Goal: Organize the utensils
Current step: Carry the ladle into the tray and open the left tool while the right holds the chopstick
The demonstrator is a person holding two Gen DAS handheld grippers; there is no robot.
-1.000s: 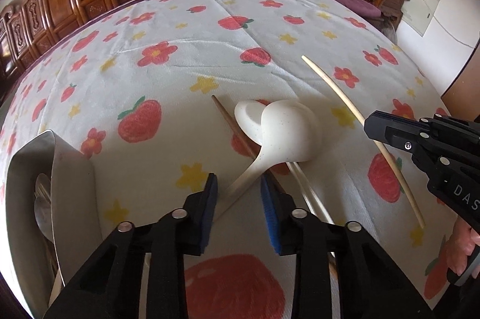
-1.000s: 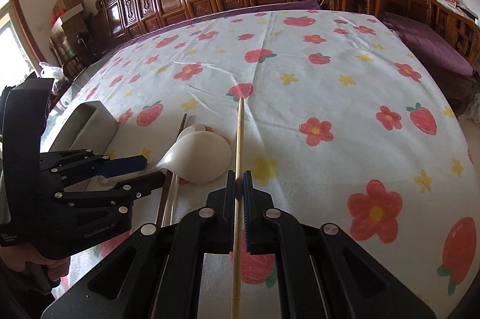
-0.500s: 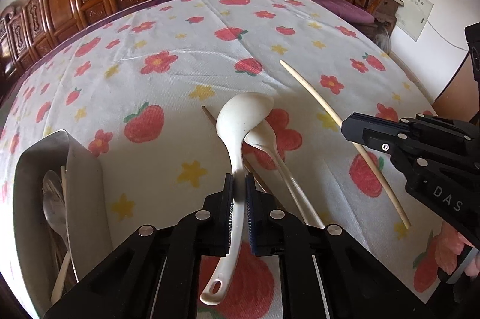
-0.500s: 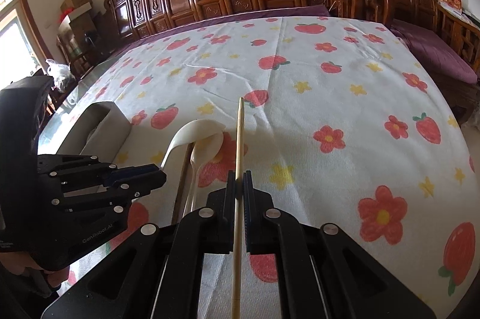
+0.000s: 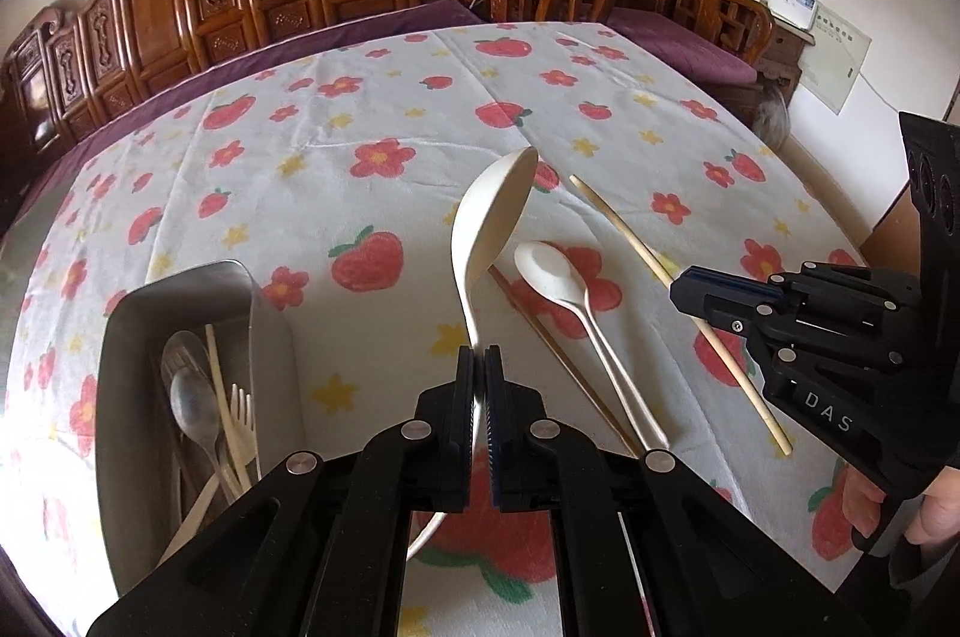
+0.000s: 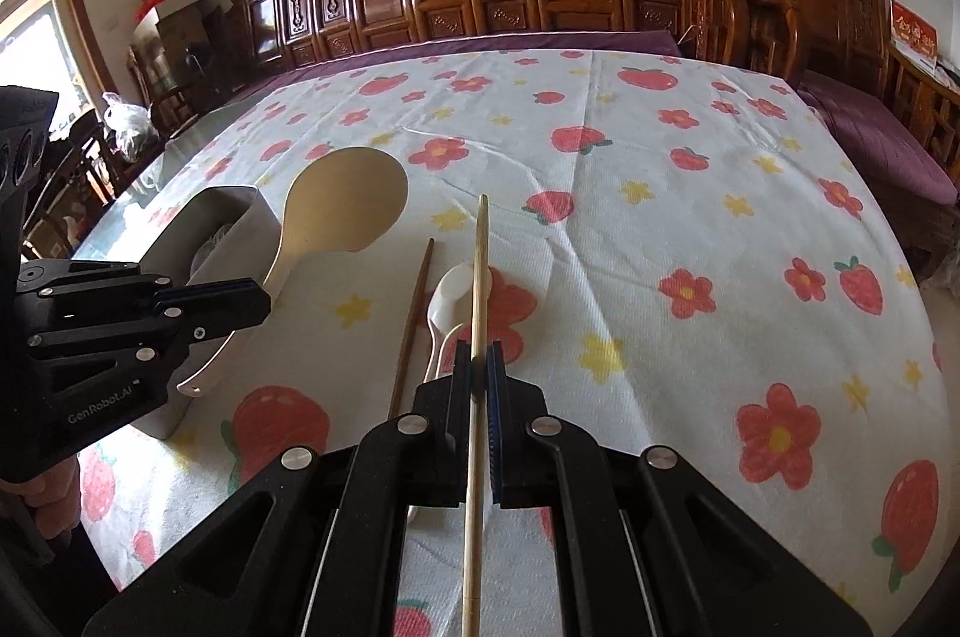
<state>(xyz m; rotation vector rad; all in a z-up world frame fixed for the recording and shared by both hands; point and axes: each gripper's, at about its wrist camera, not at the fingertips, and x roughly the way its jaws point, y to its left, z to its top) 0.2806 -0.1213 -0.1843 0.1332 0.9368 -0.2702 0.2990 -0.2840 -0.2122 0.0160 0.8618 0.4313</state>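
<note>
Holder: a grey metal utensil holder point(image 5: 273, 337) stands on the strawberry-print surface point(image 5: 372, 139) and serves as the landmark; all else lies to its right in the left wrist view.
Change, left: the left claw point(image 5: 478, 367) has closed on the handle of the big cream ladle point(image 5: 492, 217) and lifted it. A second ago the ladle lay bowl-down over the small spoon; now its bowl hangs in the air, tipped on edge, right of the holder.
Change, right: the right claw point(image 6: 478, 367) is clamped on the light bamboo chopstick point(image 6: 480, 277) as it was a second ago; the stick points forward above the cloth.
Uncovered: the small white spoon point(image 5: 549, 271) now shows whole, flat on the cloth right of the ladle, beside the dark chopstick point(image 5: 558, 355).
Meaning: both claws are loaded, and the holder is probably the next stop; the ladle is nearer to it.
Count, in hand: one ladle, one light chopstick.
Count, loose on the cloth: one small spoon, one dark chopstick.
Count, inside the holder: at least one metal spoon point(image 5: 192, 403), one pale fork point(image 5: 240, 415) and one pale stick; more may be hidden below the rim.
Claws: two.
</note>
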